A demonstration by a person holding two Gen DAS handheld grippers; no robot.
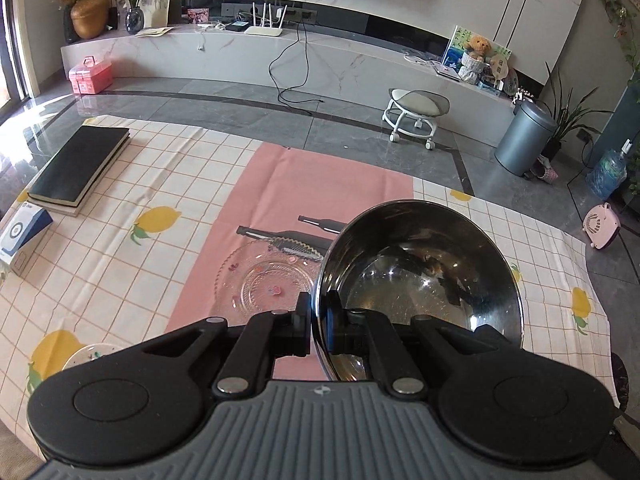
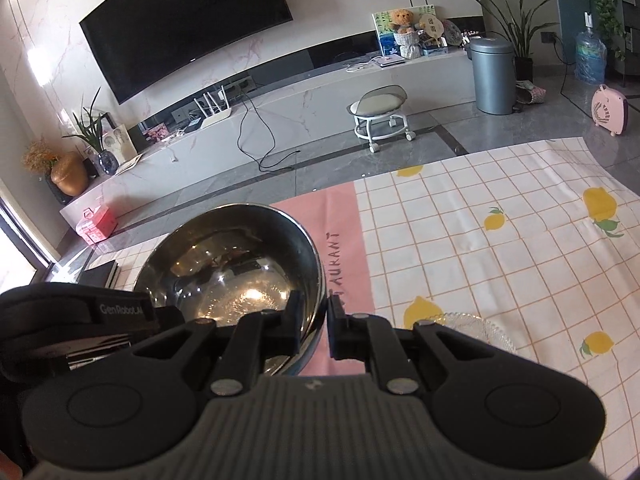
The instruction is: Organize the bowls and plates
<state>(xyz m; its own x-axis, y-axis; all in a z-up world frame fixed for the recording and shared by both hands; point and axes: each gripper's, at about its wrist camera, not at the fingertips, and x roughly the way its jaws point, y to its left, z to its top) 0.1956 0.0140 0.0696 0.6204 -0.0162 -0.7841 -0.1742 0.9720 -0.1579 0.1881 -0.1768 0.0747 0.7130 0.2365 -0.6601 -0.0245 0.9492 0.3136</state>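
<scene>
Your left gripper (image 1: 319, 312) and right gripper (image 2: 325, 312) pinch empty steel bowl (image 1: 420, 276) rim; only left view shows empty glass plate (image 1: 256, 280) below.

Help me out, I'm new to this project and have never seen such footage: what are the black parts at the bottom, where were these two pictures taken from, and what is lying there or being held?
There is no robot here. A person carries one hand-held gripper in each hand, and a wide-angle camera on each looks forward along its two black fingers.

The left camera's picture shows the left hand-held gripper shut on the rim of a shiny round steel bowl. The right camera's picture shows the right hand-held gripper pinching the same bowl at another part of its rim, so both share it above the table.

Below lies a lemon-print checked tablecloth with a pink cloth mat on it. On the mat sits a clear patterned glass plate; a black book lies at the left.
</scene>
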